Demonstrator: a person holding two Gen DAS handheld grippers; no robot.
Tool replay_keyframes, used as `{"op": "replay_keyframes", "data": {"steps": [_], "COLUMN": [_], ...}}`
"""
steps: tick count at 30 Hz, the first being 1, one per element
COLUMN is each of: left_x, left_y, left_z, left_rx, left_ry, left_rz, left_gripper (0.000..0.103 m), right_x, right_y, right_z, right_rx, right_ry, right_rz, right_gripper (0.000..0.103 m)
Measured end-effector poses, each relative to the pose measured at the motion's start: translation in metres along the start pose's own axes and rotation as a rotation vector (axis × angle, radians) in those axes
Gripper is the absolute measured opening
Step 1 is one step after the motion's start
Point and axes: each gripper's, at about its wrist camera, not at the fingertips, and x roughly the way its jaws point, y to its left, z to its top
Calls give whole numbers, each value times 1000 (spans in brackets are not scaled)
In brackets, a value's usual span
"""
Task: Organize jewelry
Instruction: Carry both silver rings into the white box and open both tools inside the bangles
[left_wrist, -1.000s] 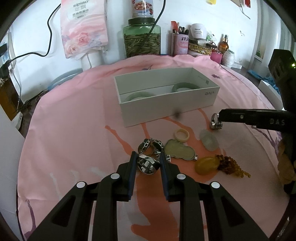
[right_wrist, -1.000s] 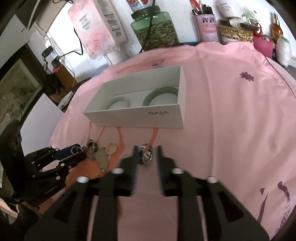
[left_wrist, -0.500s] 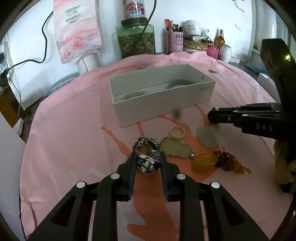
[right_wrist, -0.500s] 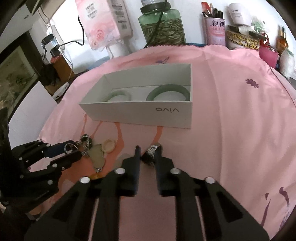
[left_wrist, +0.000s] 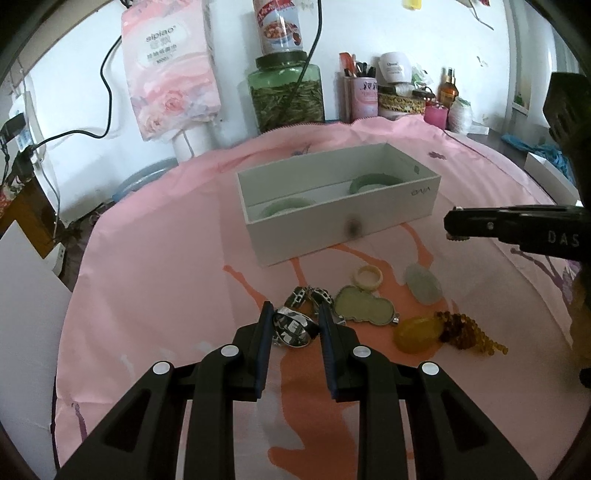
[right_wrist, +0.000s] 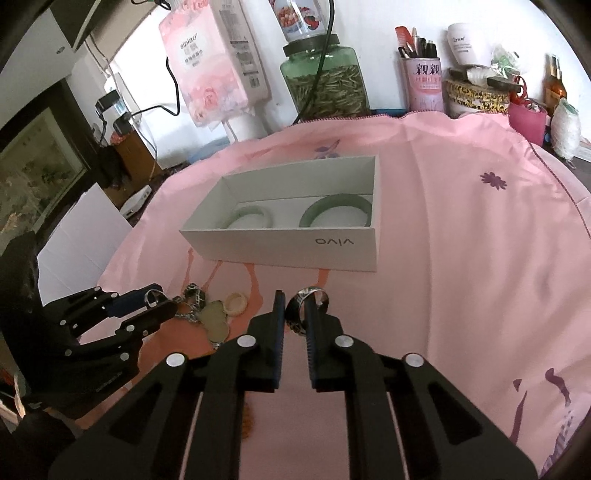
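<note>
Lower left of the right wrist view, the left gripper (right_wrist: 157, 301) is pinched on a silver ring (right_wrist: 152, 295) above the loose pendants. At centre sits the white vivo box (right_wrist: 295, 247), two jade bangles (right_wrist: 334, 210) inside. Just below it, the right gripper (right_wrist: 295, 317) has its fingers nearly closed, clamping a dark-banded ring (right_wrist: 308, 306) edge-on. That thin grip looks risky: a tilt could let the ring twist free and roll off across the pink cloth (right_wrist: 461, 258).

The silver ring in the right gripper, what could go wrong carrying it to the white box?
The right gripper pinches the silver ring only at its fingertips, so it may twist out and roll. The white box has a tall wall to clear. The two green bangles inside could be struck on release.
</note>
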Motion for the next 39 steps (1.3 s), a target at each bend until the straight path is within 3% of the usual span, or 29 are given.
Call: {"op": "replay_keyframes", "data": {"steps": [11, 21, 28, 35, 37, 39], "left_x": [-10, -20, 34, 68, 73, 73], "left_y": [-2, 6, 14, 12, 12, 11], "left_z": [21, 100, 108, 97, 95, 94], "left_rx": [-25, -105, -169, -146, -142, -135], "left_ry": [-29, -130, -32, 43, 50, 48], "left_rz": [40, 8, -18, -19, -6, -1], "left_gripper": [25, 25, 25, 25, 26, 32], "right_x": [-19, -33, 22, 40, 42, 40], "right_y": [1, 8, -8, -16, -17, -20], "right_z": [7, 68, 78, 74, 75, 74], "right_rx": [9, 10, 63, 52, 47, 59], "right_ry": [-59, -119, -32, -5, -5, -12], "right_rz": [25, 28, -1, -39, -50, -41], "right_gripper": [10, 10, 10, 11, 18, 20]}}
